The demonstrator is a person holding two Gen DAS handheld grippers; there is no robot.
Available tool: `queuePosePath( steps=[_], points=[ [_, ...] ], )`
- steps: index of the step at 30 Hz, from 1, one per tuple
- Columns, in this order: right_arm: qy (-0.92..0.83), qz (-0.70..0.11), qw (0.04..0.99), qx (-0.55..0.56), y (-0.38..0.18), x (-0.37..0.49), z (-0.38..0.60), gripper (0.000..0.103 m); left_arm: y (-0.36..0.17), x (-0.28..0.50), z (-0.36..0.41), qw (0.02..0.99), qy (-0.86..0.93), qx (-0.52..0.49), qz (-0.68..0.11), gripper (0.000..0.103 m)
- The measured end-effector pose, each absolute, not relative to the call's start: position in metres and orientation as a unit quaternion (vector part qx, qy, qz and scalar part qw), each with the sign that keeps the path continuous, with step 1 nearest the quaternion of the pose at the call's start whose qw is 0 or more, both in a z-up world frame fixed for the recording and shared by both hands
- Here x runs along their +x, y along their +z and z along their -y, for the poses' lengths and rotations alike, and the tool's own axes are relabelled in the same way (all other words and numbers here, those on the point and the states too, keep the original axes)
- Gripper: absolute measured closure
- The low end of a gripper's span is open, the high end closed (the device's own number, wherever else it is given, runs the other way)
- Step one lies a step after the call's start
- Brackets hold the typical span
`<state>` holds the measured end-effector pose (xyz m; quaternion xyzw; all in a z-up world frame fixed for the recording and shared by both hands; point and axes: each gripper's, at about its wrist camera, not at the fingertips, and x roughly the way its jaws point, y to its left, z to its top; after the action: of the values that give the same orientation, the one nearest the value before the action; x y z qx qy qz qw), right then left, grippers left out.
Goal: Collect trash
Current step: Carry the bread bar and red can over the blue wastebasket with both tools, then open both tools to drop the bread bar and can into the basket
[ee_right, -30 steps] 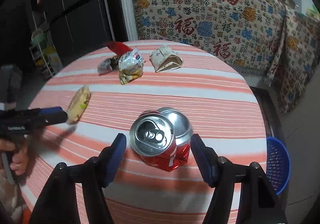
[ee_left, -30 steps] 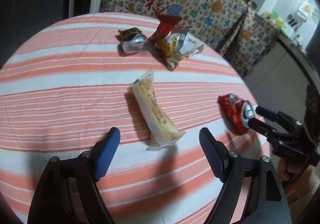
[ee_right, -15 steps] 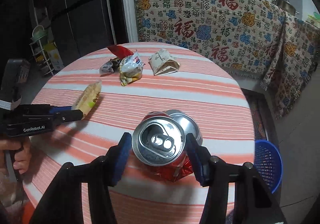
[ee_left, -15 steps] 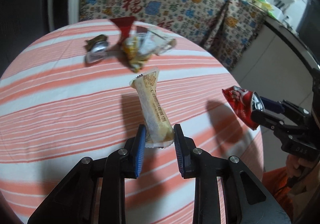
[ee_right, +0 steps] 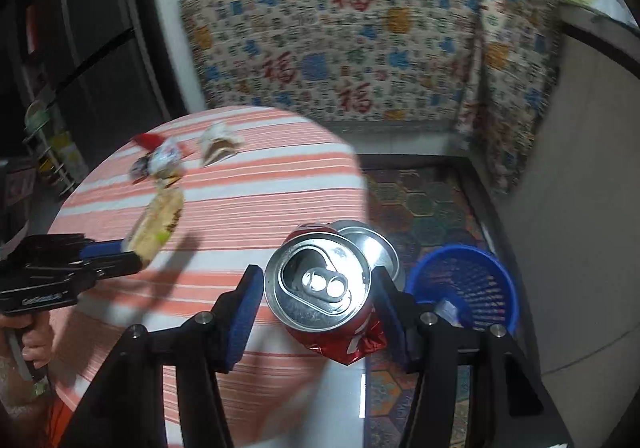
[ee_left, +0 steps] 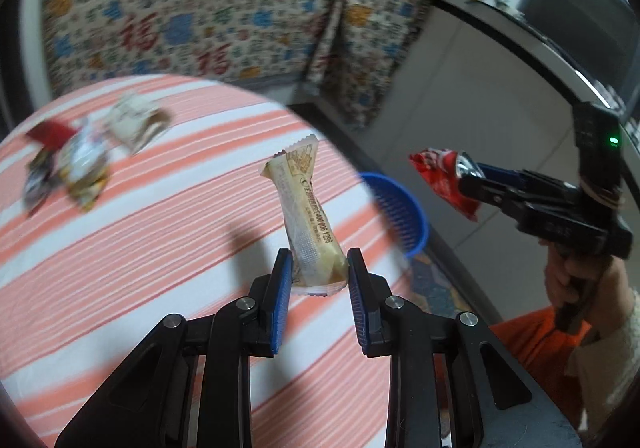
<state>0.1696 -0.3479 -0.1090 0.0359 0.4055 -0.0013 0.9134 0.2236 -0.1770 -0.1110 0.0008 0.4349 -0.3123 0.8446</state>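
trash here is split between two grips and the table: the left gripper [ee_left: 318, 278] is clenched on the near end of a cream snack wrapper [ee_left: 308, 216], which stands up and away from the striped round table [ee_left: 160, 248], and the right gripper [ee_right: 316, 300] is clamped on a crushed red soda can [ee_right: 324, 288], its silver top facing the camera. the step in hand looks like the carry, both pieces lifted and heading for the blue basket [ee_right: 476, 280] on the floor just beyond the table's right edge; in the right wrist view the can hangs beside the basket's rim, not yet over its mouth. the next move probably calls for bringing each gripper above the opening before letting go, the can first since it is nearer, and the light wrapper low enough that it does not drift past the rim. three or four more scraps, a red wrapper [ee_left: 50, 132], a silvery packet [ee_left: 82, 168] and a folded paper piece [ee_left: 134, 124], lie at the far left of the table, blurred, so more trips are likely. a second ago both grippers were spread wide around their pieces, which lay flat on the cloth; half a second ago they had closed and begun to lift; now both views have swung right, bringing the basket much closer.
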Motion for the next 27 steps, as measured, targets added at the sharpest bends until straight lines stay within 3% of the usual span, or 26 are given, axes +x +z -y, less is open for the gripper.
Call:
queuePosePath(
  steps=[6,14,27],
  points=[
    [-0.074,-0.41,0.903,0.1,-0.112,0.171,0.449,0.047,-0.101,0.239,0.288,0.826,-0.368,0.036,-0.426,0.076],
    [-0.124,-0.395,0.884,0.218,-0.139,0.187,0.546,0.047,-0.148,0.288,0.404,0.799,-0.393,0.032,-0.455,0.076],
    [-0.175,-0.401,0.866,0.243,-0.2,0.207,0.618,0.047,-0.217,0.32,0.477,0.791,-0.377,0.065,-0.478,0.076]
  ],
)
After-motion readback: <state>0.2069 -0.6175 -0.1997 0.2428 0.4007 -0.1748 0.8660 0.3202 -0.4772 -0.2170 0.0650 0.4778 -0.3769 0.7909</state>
